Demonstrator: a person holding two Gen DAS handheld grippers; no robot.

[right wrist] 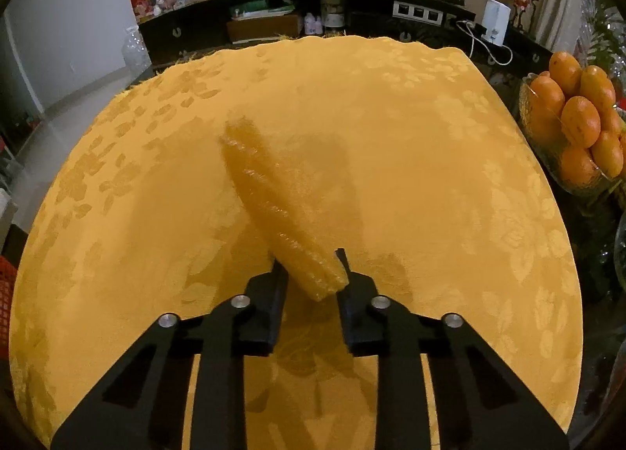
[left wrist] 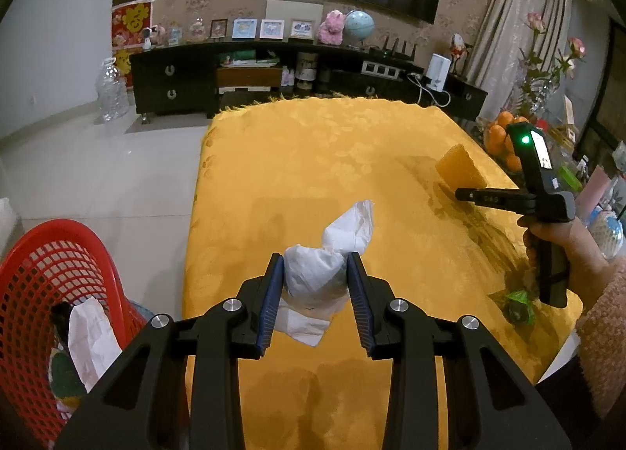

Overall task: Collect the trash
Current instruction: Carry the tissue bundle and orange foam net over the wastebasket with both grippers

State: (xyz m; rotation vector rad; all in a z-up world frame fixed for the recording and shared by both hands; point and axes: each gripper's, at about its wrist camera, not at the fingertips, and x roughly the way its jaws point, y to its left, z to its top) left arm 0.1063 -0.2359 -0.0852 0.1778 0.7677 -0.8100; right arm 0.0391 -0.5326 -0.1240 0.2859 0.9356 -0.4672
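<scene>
My left gripper [left wrist: 315,274] is shut on a crumpled white tissue wad [left wrist: 332,250], held just above the yellow tablecloth [left wrist: 313,160]. A red mesh basket [left wrist: 35,274] with white paper [left wrist: 90,340] in it stands on the floor at the lower left. In the right wrist view my right gripper [right wrist: 311,262] is shut on the near end of a yellow foam piece [right wrist: 266,184] that slants away over the cloth [right wrist: 391,117]. The left wrist view shows that gripper [left wrist: 463,194] in a hand [left wrist: 555,235], with the foam piece [left wrist: 461,168] at its tips. A green wrapper [left wrist: 518,305] lies below that hand.
A glass bowl of oranges [right wrist: 575,125] stands off the table's right edge, with vases and flowers [left wrist: 547,59] behind it. A dark TV cabinet [left wrist: 250,74] runs along the far wall. A large clear water bottle [left wrist: 111,90] sits on the tiled floor to the left.
</scene>
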